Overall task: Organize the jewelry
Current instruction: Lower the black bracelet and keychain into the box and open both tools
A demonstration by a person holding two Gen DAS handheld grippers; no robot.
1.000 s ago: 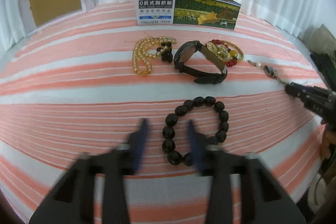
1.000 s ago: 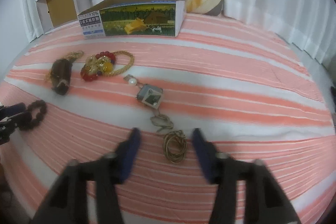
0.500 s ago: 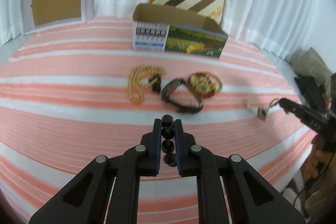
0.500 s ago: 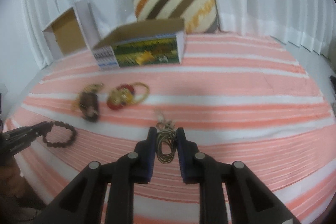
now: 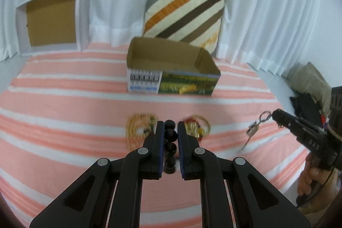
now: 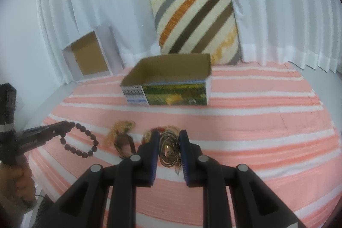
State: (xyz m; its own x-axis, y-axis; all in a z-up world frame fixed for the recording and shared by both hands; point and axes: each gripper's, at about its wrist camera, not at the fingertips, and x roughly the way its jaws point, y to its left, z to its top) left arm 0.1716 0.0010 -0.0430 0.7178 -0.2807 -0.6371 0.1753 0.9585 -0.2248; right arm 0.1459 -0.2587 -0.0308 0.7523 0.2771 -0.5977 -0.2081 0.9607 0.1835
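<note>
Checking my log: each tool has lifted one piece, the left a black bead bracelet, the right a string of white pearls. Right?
Not quite. The right tool grips a coiled brownish cord necklace, not pearls, as its wrist view shows. The left tool does hold the black bead bracelet.

Left tongs (image 5: pixel 171 127) and right tongs (image 6: pixel 169 138), both clamped tight, raised, level, pointing forward.

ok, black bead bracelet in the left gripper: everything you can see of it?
The black bead bracelet is a loop of dark, glossy, rounded beads, apparently on a hidden cord. The left gripper is shut on one side of it; in the left wrist view a few beads stack between the jaws. In the right wrist view the rest of the loop hangs open below the gripper tip, lifted off the striped cloth. Only the gripper appears to touch it. Bead material cannot be told.
</note>
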